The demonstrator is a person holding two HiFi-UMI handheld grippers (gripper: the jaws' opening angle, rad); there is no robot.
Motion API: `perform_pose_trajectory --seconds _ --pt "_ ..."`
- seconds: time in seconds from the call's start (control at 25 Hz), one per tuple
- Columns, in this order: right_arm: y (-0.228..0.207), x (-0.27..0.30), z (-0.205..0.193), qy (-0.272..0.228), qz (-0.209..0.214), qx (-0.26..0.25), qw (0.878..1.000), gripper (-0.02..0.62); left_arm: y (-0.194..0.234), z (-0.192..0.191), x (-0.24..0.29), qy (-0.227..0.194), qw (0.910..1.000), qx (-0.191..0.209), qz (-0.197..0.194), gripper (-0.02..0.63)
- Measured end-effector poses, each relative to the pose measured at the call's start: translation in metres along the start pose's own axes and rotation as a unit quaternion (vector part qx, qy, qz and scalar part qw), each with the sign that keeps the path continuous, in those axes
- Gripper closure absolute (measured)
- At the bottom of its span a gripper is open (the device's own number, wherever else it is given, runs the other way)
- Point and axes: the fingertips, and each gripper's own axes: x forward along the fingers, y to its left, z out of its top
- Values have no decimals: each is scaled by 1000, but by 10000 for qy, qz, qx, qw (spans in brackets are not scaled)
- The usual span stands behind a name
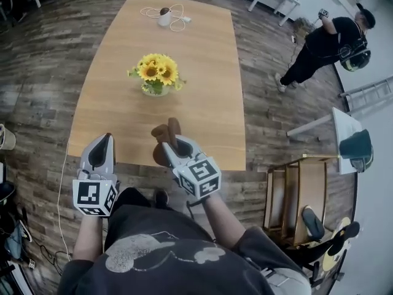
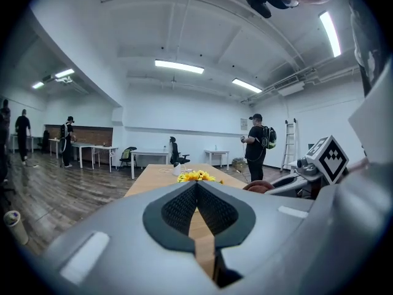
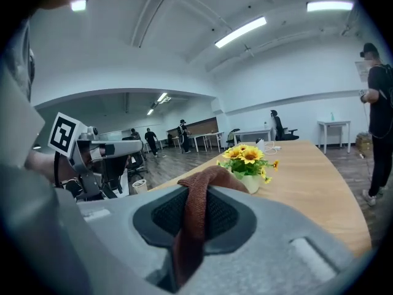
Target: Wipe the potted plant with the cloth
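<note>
A potted plant (image 1: 157, 75) with yellow sunflowers in a pale pot stands in the middle of the long wooden table (image 1: 209, 109). My right gripper (image 1: 172, 141) is shut on a brown cloth (image 1: 167, 134), held over the table's near edge, short of the plant. In the right gripper view the cloth (image 3: 196, 214) hangs pinched between the pads, with the plant (image 3: 249, 162) ahead. My left gripper (image 1: 103, 147) is shut and holds nothing, just off the near edge to the left. The left gripper view shows the flowers (image 2: 195, 176) far ahead.
A white device with a coiled cable (image 1: 167, 16) lies at the table's far end. A person in black (image 1: 325, 42) stands on the floor to the right. A wooden step stool (image 1: 301, 189) and a white side table (image 1: 347, 137) are at the right.
</note>
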Motion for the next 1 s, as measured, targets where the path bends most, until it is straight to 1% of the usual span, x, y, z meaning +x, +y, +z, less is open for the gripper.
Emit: perform_pose_trajectory --seconds 0.12,0.24,0.28,0.36,0.52,0.72,0.88,1.0 --pt "0 33 -2 200 98 -98 9997 546 16 -2 21 21 10000 38 -55 588" --pt "2 66 -6 448 94 -204 9987 546 37 -9 44 111 9996 -174 -190 588" --pt "2 74 -6 510 54 -226 9984 546 44 -11 52 148 9993 -219 -259 588" --pt "-1 91 -5 595 -27 -242 9979 546 54 -11 69 201 9987 -183 -422 588" --pt "-7 127 9 648 -141 -288 9974 546 73 -11 103 275 9963 -149 -796 588" --pt "-26 156 18 677 -474 -305 9961 546 83 -20 129 469 9928 -165 -1091 588" --pt "-46 169 7 814 -482 -108 9955 546 81 -26 141 640 9911 -180 -1158 588" --pt "-61 179 0 900 -420 -77 9950 546 84 -28 149 712 9915 -162 -1077 588"
